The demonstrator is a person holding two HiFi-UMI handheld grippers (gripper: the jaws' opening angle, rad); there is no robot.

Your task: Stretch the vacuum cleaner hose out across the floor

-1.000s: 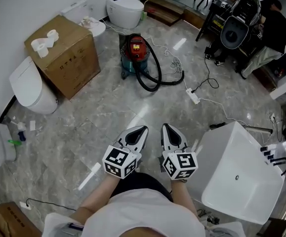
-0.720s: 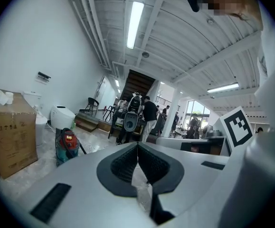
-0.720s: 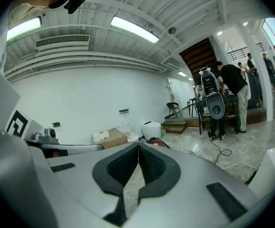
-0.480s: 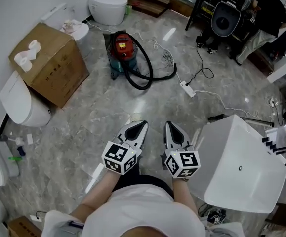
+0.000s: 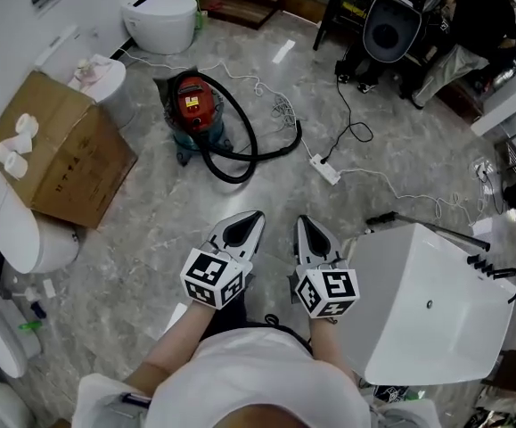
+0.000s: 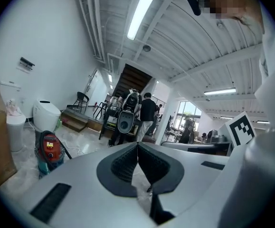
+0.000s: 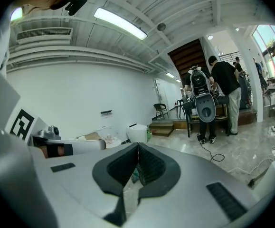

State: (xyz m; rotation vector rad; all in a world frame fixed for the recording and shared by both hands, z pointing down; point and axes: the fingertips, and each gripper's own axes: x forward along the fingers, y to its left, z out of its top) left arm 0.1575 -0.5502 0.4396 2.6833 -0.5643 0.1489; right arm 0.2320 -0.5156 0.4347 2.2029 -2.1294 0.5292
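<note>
The red-and-teal vacuum cleaner stands on the grey marble floor beyond my hands, small at the left in the left gripper view too. Its black hose lies in a loop beside it, the end trailing right towards a tangle of white cord. Both grippers are held side by side at waist height, well short of the vacuum. My left gripper is shut and empty, its tips touching. My right gripper is also shut with nothing between the pads.
A white bathtub stands close on the right. A cardboard box and several white toilets line the left wall. A white power strip and cords cross the floor. People stand by a black rack at the back.
The whole view has shifted: the vacuum, box and toilets have slid left and up in the head view as I walk forward. Both grippers stay shut and side by side.
</note>
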